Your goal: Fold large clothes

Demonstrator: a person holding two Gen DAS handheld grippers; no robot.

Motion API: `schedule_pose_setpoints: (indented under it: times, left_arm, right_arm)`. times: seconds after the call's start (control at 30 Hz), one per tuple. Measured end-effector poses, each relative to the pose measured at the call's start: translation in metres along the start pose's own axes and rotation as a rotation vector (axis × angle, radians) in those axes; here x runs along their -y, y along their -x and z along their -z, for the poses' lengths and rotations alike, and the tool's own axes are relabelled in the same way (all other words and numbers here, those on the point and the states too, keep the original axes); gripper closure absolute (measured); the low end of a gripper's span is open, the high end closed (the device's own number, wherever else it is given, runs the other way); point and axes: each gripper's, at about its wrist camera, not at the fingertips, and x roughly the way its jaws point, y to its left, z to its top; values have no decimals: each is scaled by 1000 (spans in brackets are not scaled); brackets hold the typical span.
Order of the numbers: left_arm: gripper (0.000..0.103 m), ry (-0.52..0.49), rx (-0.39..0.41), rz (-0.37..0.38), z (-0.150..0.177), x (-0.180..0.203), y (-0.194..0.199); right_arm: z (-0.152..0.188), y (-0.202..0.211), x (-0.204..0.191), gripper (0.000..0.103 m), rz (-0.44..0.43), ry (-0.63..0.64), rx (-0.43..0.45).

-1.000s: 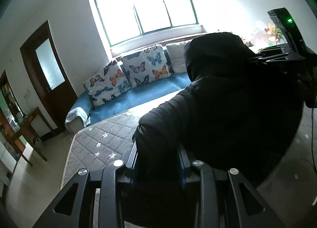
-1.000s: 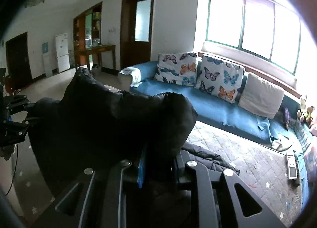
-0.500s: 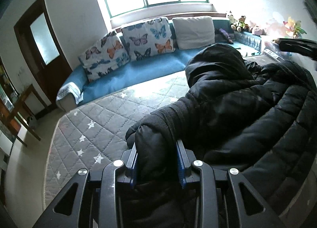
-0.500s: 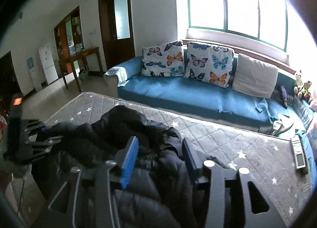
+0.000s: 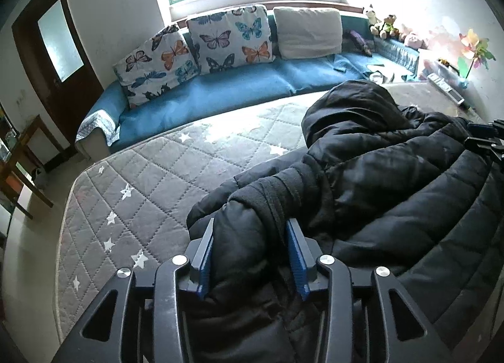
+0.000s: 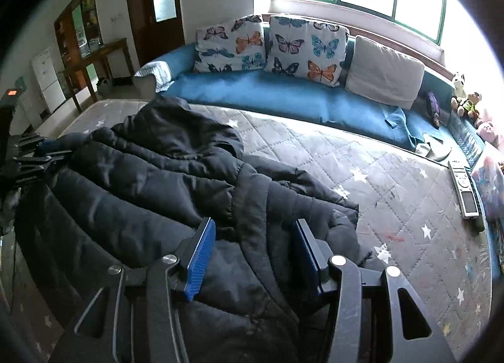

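A large black puffer jacket point(image 5: 393, 180) with a hood lies spread on the grey quilted mattress point(image 5: 151, 193). My left gripper point(image 5: 250, 237) has its blue pads around a thick bunch of the jacket's edge, with fabric filling the gap. My right gripper point(image 6: 255, 237) is open, its blue pads apart just above the jacket point(image 6: 151, 180) near its right edge. The left gripper shows at the left edge of the right wrist view point(image 6: 28, 155). The right gripper shows at the right edge of the left wrist view point(image 5: 485, 139).
A blue sofa point(image 6: 283, 98) with butterfly cushions point(image 6: 302, 44) runs along the mattress's far side under the window. A remote control point(image 6: 466, 193) lies on the mattress's right edge. Soft toys point(image 6: 466, 101) sit at the sofa's end. A wooden table point(image 6: 94, 60) stands by the door.
Both grippers came down from holding the jacket up in the air. The jacket now lies on the mattress. My right gripper opened and let go; the left pads have spread slightly.
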Motion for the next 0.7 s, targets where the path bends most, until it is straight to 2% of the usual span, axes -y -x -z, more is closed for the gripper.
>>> schedule_pose_setpoints:
  times: [0.17,0.33,0.57,0.7]
  left_arm:
    - [50,-2,-20,-12,-3,-3,-14]
    - [43,22,-47,1,-6,-10,-30]
    - [25,74,-76,16,-12,-24,-52]
    - [21,97,-89,33,-14,-30,-60]
  right_arm:
    - [-2,-12,-6,45,35,21,-46]
    - [-1,-23,4,42,11,-7,-87]
    - [3,-32,8,41,2,-29,-93]
    - [2,-30,4,41,6,-22,-93]
